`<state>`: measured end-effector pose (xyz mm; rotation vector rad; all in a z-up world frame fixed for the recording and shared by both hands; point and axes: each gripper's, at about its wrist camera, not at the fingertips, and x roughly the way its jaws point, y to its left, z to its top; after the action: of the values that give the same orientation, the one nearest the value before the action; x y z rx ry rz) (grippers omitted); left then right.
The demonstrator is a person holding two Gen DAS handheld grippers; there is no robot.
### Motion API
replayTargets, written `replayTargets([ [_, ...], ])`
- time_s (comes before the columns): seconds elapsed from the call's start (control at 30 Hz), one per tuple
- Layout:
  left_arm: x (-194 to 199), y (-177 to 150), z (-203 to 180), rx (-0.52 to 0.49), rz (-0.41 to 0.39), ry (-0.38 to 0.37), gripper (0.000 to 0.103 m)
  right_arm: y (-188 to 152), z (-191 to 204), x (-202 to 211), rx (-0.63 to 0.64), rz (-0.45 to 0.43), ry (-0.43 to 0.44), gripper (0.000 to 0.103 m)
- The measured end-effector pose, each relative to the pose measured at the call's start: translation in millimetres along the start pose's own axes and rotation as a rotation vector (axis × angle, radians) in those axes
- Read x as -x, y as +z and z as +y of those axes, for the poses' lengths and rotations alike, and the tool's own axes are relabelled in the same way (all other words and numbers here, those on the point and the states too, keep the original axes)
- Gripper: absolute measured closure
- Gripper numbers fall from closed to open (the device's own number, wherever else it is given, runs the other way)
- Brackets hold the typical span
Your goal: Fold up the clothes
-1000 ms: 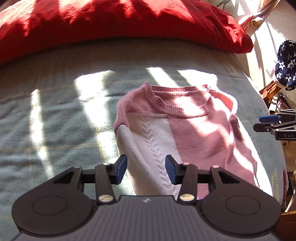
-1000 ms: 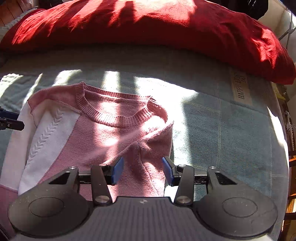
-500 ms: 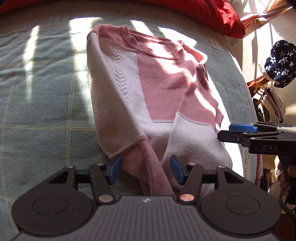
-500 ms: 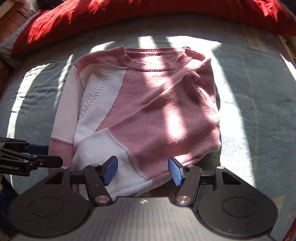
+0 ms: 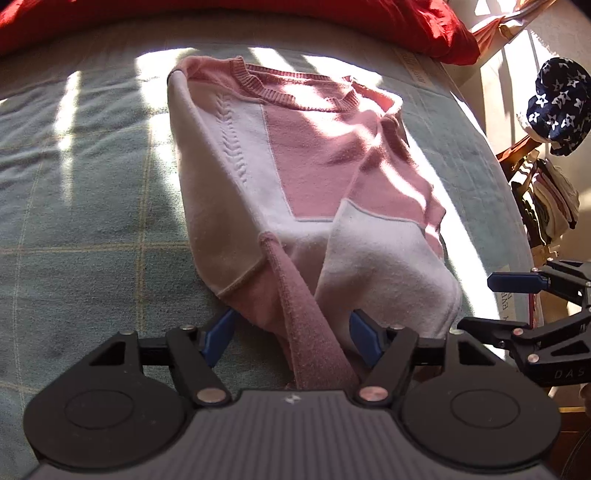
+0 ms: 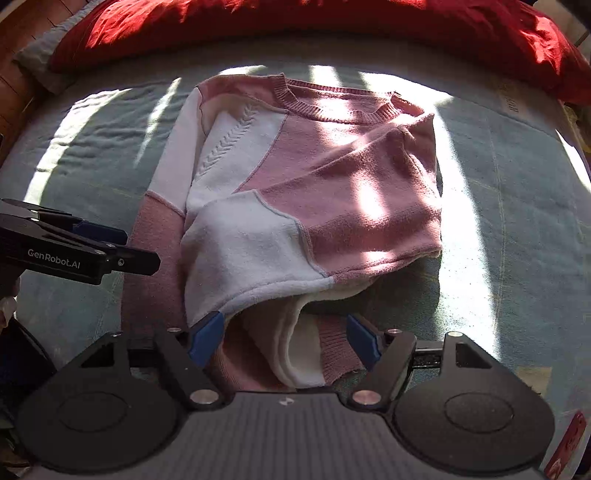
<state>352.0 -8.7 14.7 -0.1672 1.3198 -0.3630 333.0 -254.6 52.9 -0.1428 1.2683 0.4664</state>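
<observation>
A pink and white sweater [image 5: 314, 177] lies face up on the bed, collar away from me, sleeves folded in over the body. My left gripper [image 5: 291, 338] is open at the sweater's near left corner, and a dusty pink sleeve end [image 5: 310, 332] runs between its blue pads. My right gripper [image 6: 284, 338] is open at the near hem of the sweater [image 6: 314, 206], with the white hem edge and a pink ribbed cuff [image 6: 336, 350] between its pads. Each gripper shows in the other's view: right gripper [image 5: 495, 304], left gripper [image 6: 136, 249].
The bed has a grey-green checked cover [image 5: 92, 206]. A red pillow [image 6: 295, 26] runs along its far side. Past the bed's right edge are a navy star-print cloth [image 5: 557, 103] and a stack of folded clothes [image 5: 550, 206]. Wooden boards [image 6: 14, 55] show at far left.
Both grippers have drawn back from the collar end to the sweater's near hem and dropped closer to the cloth. Sleeve and hem now lie between their open pads.
</observation>
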Motion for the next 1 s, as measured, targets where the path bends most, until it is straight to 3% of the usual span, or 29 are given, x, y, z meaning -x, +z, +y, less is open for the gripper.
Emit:
replayTargets([
  [0.2, 6, -5, 1, -0.003, -0.026, 0.015, 0.033, 13, 38, -16, 0.105, -0.038, 0.000, 0.021],
  [0.33, 6, -6, 2, -0.002, -0.039, 0.031, 0.032, 14, 53, -40, 0.192, -0.032, -0.122, 0.021],
  [0.47, 0, -7, -6, -0.036, -0.045, 0.033, 0.032, 7, 12, -49, 0.120, -0.015, -0.217, 0.020],
  [0.67, -8, -11, -18, -0.037, -0.040, 0.020, 0.032, -4, -55, -48, 0.038, 0.037, -0.426, 0.017],
  [0.8, -4, -16, -22, -0.053, -0.049, 0.038, 0.032, -3, -68, -22, -0.018, 0.011, -0.392, 0.017],
  [1.0, 15, -15, -9, -0.093, -0.058, 0.005, 0.030, 29, -23, -10, -0.038, -0.015, -0.246, 0.015],
])
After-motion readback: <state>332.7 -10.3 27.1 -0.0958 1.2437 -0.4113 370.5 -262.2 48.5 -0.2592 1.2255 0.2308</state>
